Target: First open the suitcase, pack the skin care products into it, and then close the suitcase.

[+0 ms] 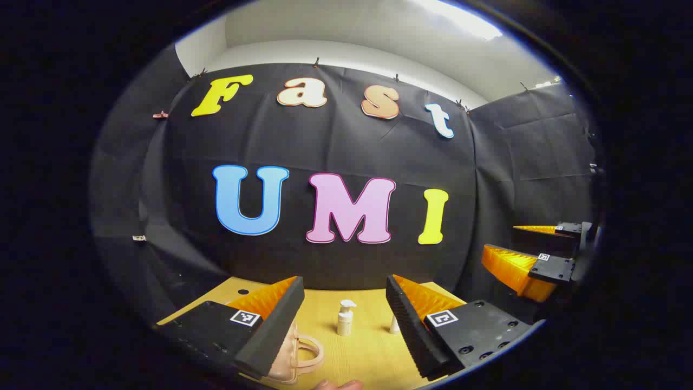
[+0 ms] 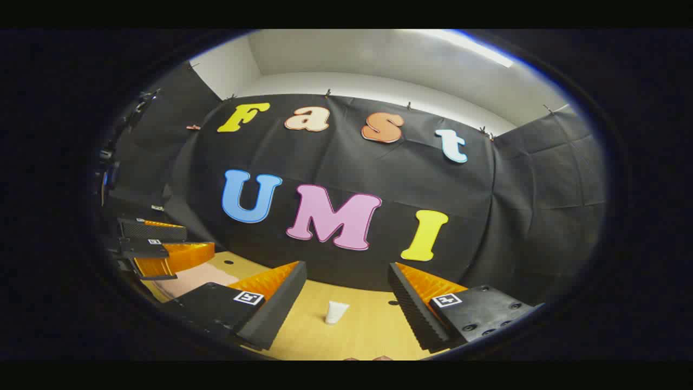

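In the left gripper view, my left gripper (image 1: 344, 292) is open above the wooden table (image 1: 368, 352) with nothing between its fingers. A pale pink suitcase (image 1: 295, 352) with a loop handle lies below its left finger, partly hidden. A white pump bottle (image 1: 345, 318) stands beyond the gap, and a small white item (image 1: 394, 325) peeks from behind the right finger. My right gripper (image 1: 528, 249) hangs open at the far right. In the right gripper view, the right gripper (image 2: 346, 276) is open over a white tube (image 2: 335, 312) standing on its cap. The left gripper (image 2: 162, 244) is open above the suitcase (image 2: 189, 279).
The table (image 2: 368, 330) runs back to the black cloth wall. Small dark holes (image 2: 394, 303) mark its top, one near the far left corner (image 1: 243, 291). A fingertip (image 1: 338, 384) shows at the bottom edge of the left gripper view.
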Demonstrator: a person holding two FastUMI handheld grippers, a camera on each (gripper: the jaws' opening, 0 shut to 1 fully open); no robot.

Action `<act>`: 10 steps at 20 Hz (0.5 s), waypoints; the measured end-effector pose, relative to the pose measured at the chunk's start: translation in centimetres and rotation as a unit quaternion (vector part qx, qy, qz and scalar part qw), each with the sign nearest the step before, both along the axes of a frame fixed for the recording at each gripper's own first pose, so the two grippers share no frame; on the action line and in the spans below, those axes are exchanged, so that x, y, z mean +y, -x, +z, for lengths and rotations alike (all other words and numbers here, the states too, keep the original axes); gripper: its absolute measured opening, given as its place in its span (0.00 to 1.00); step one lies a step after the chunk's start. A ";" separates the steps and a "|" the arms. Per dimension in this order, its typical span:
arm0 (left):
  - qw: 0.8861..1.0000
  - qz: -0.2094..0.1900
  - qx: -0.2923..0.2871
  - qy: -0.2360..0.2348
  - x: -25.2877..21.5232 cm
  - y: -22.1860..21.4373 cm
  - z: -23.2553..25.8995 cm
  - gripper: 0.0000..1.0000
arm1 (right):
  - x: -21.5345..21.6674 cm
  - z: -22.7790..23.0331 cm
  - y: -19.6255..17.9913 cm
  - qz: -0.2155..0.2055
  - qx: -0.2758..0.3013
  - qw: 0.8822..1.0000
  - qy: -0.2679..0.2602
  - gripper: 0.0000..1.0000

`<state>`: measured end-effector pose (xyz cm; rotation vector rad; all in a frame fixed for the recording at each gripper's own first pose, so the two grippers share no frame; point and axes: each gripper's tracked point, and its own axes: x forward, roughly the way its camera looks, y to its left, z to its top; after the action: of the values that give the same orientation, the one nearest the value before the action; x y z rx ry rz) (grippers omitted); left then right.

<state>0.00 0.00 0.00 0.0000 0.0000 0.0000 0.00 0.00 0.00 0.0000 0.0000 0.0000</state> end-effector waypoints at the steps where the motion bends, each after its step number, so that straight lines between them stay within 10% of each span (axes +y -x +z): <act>1: 1.000 -0.002 0.001 0.000 -0.1 0.1 -0.2 0.95 | -0.1 0.1 0.0 -0.004 0.002 1.000 -0.006 0.96; 10: 1.000 -0.016 0.019 0.011 0.1 -0.8 -0.6 0.95 | -1.1 -0.8 0.5 -0.026 0.025 0.999 -0.034 0.94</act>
<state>0.78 0.06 -0.55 -0.0228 0.0373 -0.0322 -0.53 -1.10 -0.77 0.0671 0.0500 -0.0514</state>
